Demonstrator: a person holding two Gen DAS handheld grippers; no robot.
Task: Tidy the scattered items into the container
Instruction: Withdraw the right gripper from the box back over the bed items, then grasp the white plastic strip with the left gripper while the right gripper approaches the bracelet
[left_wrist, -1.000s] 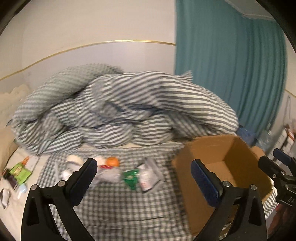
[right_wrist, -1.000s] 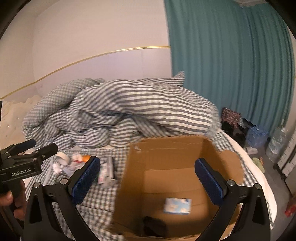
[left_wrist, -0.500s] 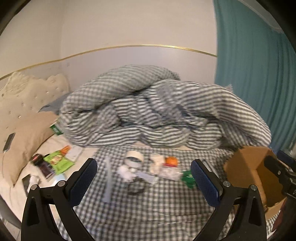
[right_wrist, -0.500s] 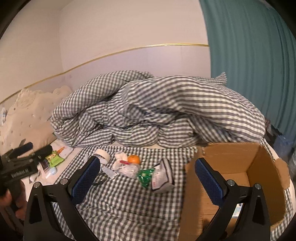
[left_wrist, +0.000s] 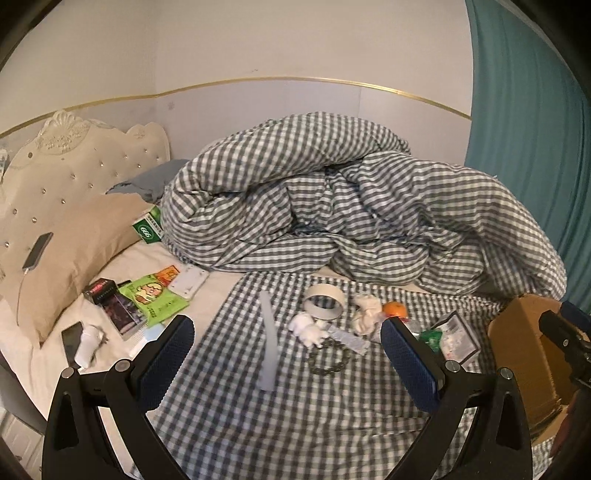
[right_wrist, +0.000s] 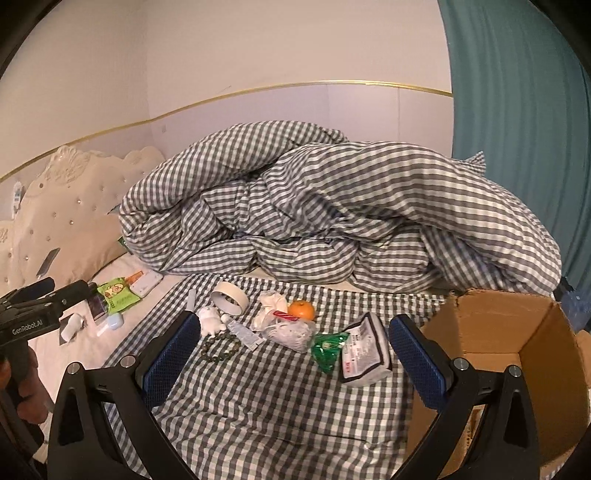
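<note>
Scattered items lie on a checked cloth on the bed: a roll of tape, a white figurine, a bead bracelet, a grey strip, crumpled tissue, an orange, a green packet and a white pouch. An open cardboard box stands to their right. My left gripper hovers open above the cloth, nothing between its fingers. My right gripper is open too, near the pouch and the box.
A heaped checked duvet fills the back of the bed. Left of the cloth lie snack packets, small boxes and a phone. A pillow and padded headboard stand at the left, a teal curtain at the right.
Both grippers have swung left, away from the box and over the scattered items. The box has slid to the right edge of both views. Both stay open.
</note>
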